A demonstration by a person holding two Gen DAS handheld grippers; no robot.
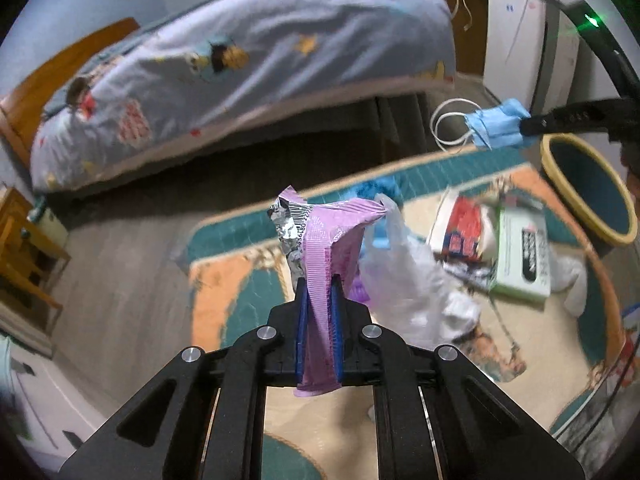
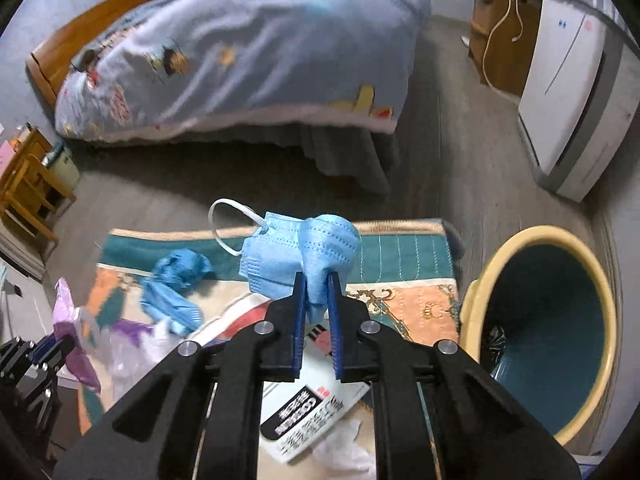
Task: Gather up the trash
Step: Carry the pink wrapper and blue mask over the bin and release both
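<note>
The left hand-held gripper (image 1: 318, 300) is clenched on a crumpled purple wrapper (image 1: 324, 240), whose silver inner side and a barcode show at its upper left. The wrapper stands up between the blue pads (image 1: 301, 320) and a strip of it hangs below them, clear of the rug.

The right hand-held gripper (image 2: 316, 292) is clamped on a light blue face mask (image 2: 304, 252), folded over the pads, with one white ear loop (image 2: 228, 224) sticking out to the left. From the left wrist view the same mask (image 1: 498, 128) hangs in the air at the tip of the right gripper, above the rug.

Below both grippers lies a patterned rug (image 2: 404, 252) in teal, orange and cream. On it rest a clear plastic bag (image 1: 404, 276), a white and green box with black lettering (image 1: 524, 256), a red and white package (image 1: 464, 232) and a crumpled blue item (image 2: 176, 288).

A round bin (image 2: 540, 320) with a yellow rim and dark teal inside stands at the right edge of the rug, something dark already lying in its bottom. Behind the rug stands a bed (image 2: 240, 52) with a blue printed cover, and a white appliance (image 2: 568, 104) sits against the right wall.
</note>
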